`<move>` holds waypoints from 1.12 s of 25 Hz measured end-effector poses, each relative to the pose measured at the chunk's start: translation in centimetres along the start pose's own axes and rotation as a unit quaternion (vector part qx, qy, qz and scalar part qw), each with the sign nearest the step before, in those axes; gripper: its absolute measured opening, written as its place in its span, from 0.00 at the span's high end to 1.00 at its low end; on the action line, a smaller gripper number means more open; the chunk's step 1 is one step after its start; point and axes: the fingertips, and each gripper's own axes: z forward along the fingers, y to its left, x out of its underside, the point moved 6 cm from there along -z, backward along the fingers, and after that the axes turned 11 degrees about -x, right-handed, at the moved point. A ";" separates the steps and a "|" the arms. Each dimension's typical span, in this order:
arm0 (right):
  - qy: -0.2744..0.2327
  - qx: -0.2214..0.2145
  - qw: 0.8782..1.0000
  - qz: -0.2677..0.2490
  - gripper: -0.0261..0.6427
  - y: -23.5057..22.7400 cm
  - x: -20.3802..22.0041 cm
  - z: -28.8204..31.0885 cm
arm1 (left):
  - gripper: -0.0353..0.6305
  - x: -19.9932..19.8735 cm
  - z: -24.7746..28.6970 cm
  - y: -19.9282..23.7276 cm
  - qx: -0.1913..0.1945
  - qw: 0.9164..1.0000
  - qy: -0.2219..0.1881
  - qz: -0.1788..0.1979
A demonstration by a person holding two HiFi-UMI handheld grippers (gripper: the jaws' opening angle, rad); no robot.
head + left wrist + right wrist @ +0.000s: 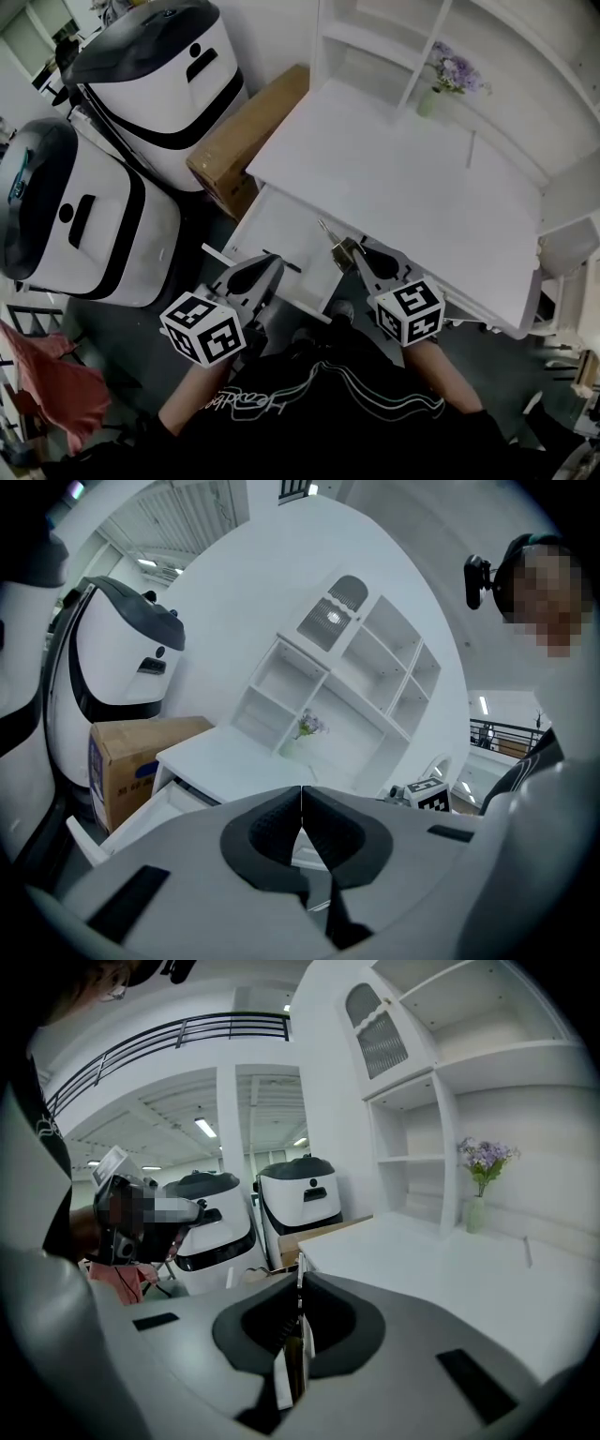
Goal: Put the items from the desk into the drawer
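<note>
The white desk (403, 178) has an open drawer (281, 239) pulled out at its front left; the drawer's bare floor shows. My right gripper (361, 253) is shut on a thin item with a silver tip and a golden part (334, 241), and holds it over the drawer's right end. In the right gripper view this thin item (298, 1340) stands edge-on between the shut jaws of the right gripper (300, 1283). My left gripper (270, 270) hovers by the drawer's front edge, shut with nothing in it. The left gripper (301, 799) points toward the drawer (155, 808).
A small vase of purple flowers (448, 75) stands at the desk's back under white shelves (375, 37). A cardboard box (246, 141) and two white-and-black machines (159, 75) (75, 225) crowd the floor left of the desk. A red cloth (42, 380) hangs at far left.
</note>
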 end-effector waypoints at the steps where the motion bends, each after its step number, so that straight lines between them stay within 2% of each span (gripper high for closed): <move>1: 0.004 -0.004 1.000 0.001 0.90 0.2 0.4 0.6 | 0.91 0.3 -0.2 0.4 -0.003 1.000 0.002 -0.003; 7: 0.039 -0.014 0.999 -0.019 0.90 -0.1 2.4 4.4 | 0.91 1.6 -1.0 2.4 -0.028 0.999 0.006 -0.019; 14: 0.095 -0.025 0.994 -0.039 0.89 -0.6 5.4 11.8 | 0.91 2.8 -2.8 5.9 -0.074 0.996 0.014 -0.050; 23: 0.186 -0.018 0.977 -0.103 0.89 -3.8 10.9 22.0 | 0.91 3.6 -2.1 10.1 -0.117 0.989 0.030 -0.083; 28: 0.214 -0.010 0.969 -0.123 0.89 -5.0 13.3 25.9 | 0.91 4.2 -2.4 12.2 -0.137 0.985 0.038 -0.097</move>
